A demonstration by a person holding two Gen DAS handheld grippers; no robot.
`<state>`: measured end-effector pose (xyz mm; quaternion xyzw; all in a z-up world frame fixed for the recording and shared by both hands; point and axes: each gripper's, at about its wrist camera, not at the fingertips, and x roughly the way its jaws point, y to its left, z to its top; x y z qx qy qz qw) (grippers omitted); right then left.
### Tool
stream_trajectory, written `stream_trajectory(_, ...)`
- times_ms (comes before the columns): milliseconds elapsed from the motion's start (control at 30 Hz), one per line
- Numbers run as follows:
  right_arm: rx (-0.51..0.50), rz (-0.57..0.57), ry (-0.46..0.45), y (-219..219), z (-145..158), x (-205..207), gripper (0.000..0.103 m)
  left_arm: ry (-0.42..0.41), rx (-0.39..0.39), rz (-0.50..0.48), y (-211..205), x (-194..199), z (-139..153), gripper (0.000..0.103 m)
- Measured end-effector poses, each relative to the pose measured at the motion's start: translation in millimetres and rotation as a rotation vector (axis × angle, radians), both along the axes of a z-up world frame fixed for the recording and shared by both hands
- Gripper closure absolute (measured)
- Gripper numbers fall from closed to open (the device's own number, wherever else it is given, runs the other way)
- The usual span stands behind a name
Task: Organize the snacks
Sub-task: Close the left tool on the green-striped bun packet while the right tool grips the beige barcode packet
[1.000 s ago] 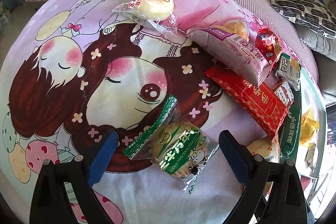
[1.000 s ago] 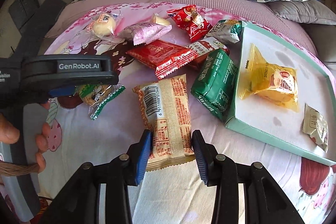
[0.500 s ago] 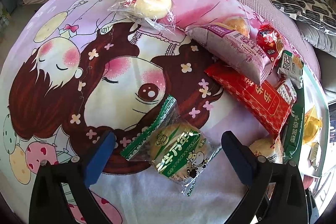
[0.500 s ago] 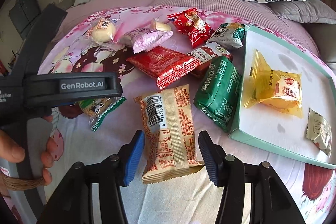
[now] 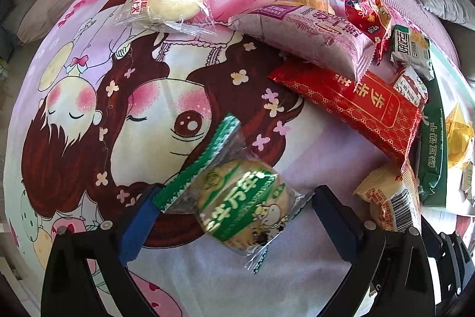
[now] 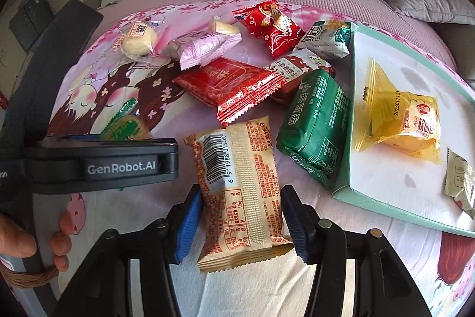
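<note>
Straddling: left gripper (image 5: 231,216) has its jaws wide apart at the bottom of the left wrist view, either side of the green-wrapped round cake (image 5: 242,205); the wrapper's crimped end lies against the left pad, the right pad stands clear, nothing is pressed.
Opening: right gripper (image 6: 240,223) sits at the bottom of the right wrist view; its jaws have just been opening and now stand parted around the tan barcode packet (image 6: 240,192), which lies flat on the cloth between them, pads just beside its edges, not squeezing.
Step in hand: judged as each gripper lined up over its own snack, neither picked up yet.
Next move calls for: closing on a packet across its narrow width, likely the left on the round cake first; the loose film could slip or crumple, so the grip should bite the body, not the fringe.
Middle ground: red gold-patterned packet (image 6: 228,86) and dark green biscuit pack (image 6: 314,127), the green one leaning on the tray's edge.
Tray: mint-rimmed white tray (image 6: 386,208) at right of the right wrist view, already holding a yellow soft-bread packet (image 6: 406,127).
Farther: pink-purple packet (image 6: 204,48), clear-wrapped bun (image 6: 139,40), red candy bag (image 6: 270,24), all on the cartoon-print cloth (image 5: 89,115).
Destination: judged to be the tray.
</note>
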<state>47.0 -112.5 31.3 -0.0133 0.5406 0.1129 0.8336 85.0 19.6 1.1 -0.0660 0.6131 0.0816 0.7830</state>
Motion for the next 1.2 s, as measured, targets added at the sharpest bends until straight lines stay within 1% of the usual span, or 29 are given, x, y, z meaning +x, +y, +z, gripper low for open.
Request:
stream_trajectory(133, 0.007, -0.006, 0.003, -0.2, -1.9, 3.8, 0.046, -0.006, -0.012, 0.019, -3.2, -0.9, 1.4, 0.002)
stream_trajectory(400, 0.009, -0.01, 0.005, 0.1, -2.8, 5.7, 0.046, -0.014, 0.022, -0.01, 0.4, 2.2, 0.5, 0.003)
stream_trajectory(500, 0.015, -0.009, 0.003, -0.5, -2.0, 6.2, 0.046, -0.024, 0.029, -0.023, -4.0, 1.4, 3.6, 0.008)
stream_trajectory(533, 0.02, -0.008, 0.0, -0.9, -1.1, 6.3, 0.047, -0.028, 0.034, -0.028, -6.2, 1.5, 5.0, 0.012)
stream_trajectory(567, 0.027, -0.007, -0.004, -1.4, 0.2, 6.1, 0.052, -0.033, 0.034, -0.034, -7.9, 1.6, 5.7, 0.016)
stream_trajectory(667, 0.033, -0.001, -0.014, -1.3, 4.0, 5.8, 0.061, -0.045, 0.028, -0.032, -10.0, -0.3, 10.1, 0.024)
stream_trajectory(700, 0.034, 0.0, -0.015, -1.2, 4.9, 5.1, 0.062, -0.049, 0.025, -0.028, -9.4, -0.1, 10.9, 0.032)
stream_trajectory(767, 0.038, 0.004, -0.016, -0.8, 6.6, 4.0, 0.063, -0.057, 0.009, -0.019, -6.2, -1.8, 15.4, 0.032)
stream_trajectory(967, 0.054, 0.004, -0.047, -1.3, 17.6, -0.7, 0.064, -0.088, -0.002, -0.007, -3.8, -1.3, 22.6, 0.033)
stream_trajectory(1200, 0.071, -0.001, -0.087, -2.6, 32.0, -4.9, 0.064, -0.141, -0.011, 0.013, 7.3, -8.2, 47.5, 0.033)
